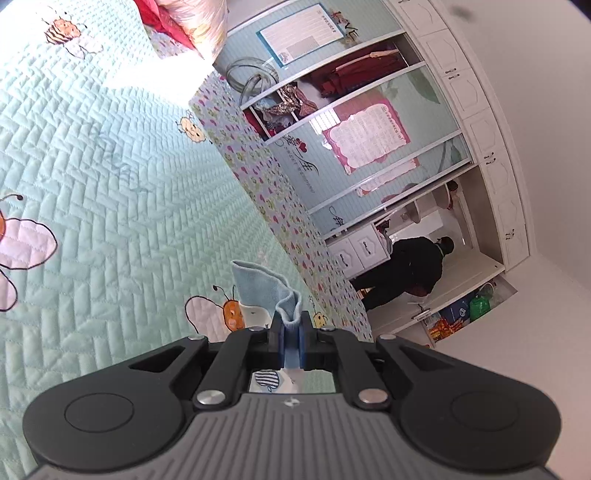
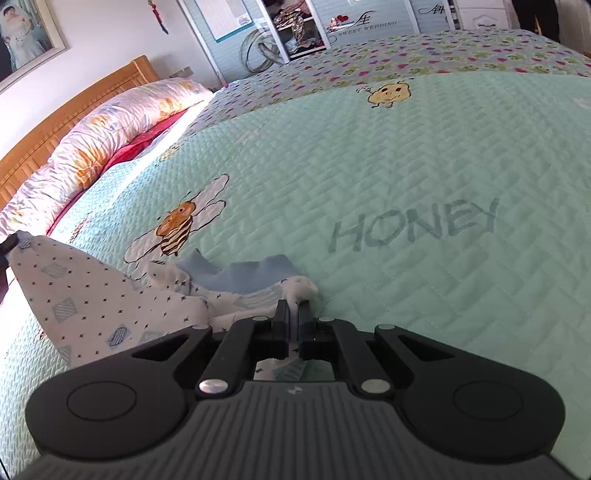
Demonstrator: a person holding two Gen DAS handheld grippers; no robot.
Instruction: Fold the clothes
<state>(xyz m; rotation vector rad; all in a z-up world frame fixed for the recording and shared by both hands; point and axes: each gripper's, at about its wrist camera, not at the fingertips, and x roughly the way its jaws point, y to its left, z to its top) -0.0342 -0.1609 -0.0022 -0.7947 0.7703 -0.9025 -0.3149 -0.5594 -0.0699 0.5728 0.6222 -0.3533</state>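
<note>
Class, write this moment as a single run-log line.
left hand-held gripper: shut on small white star-print garment with blue trim | right hand-held gripper: shut on garment | mint quilted bedspread

White star-print garment (image 2: 92, 306), blue-lined, rumpled, partly lifted off quilt (image 2: 369, 166)

A wide bed fills the space ahead of the tongs, covered by a mint-green quilted bedspread (image 2: 369, 155) with printed bees and the word HONEY (image 2: 413, 229) just ahead and to the right. Its far border (image 2: 406, 59) is patterned with small hearts and flowers. To the left, well beyond the tongs, a floral duvet roll (image 2: 110, 136) lies against a woven wooden headboard (image 2: 55, 122), below a framed portrait (image 2: 26, 33) on the white wall. Past the far edge of the bed stands a wardrobe with pale blue sliding doors (image 1: 369, 122), one section open on hanging clothes (image 1: 347, 74). A person in dark clothing (image 1: 406, 269) stands by white drawers (image 1: 354, 251). Sunlight falls bright across the bed near the duvet.
</note>
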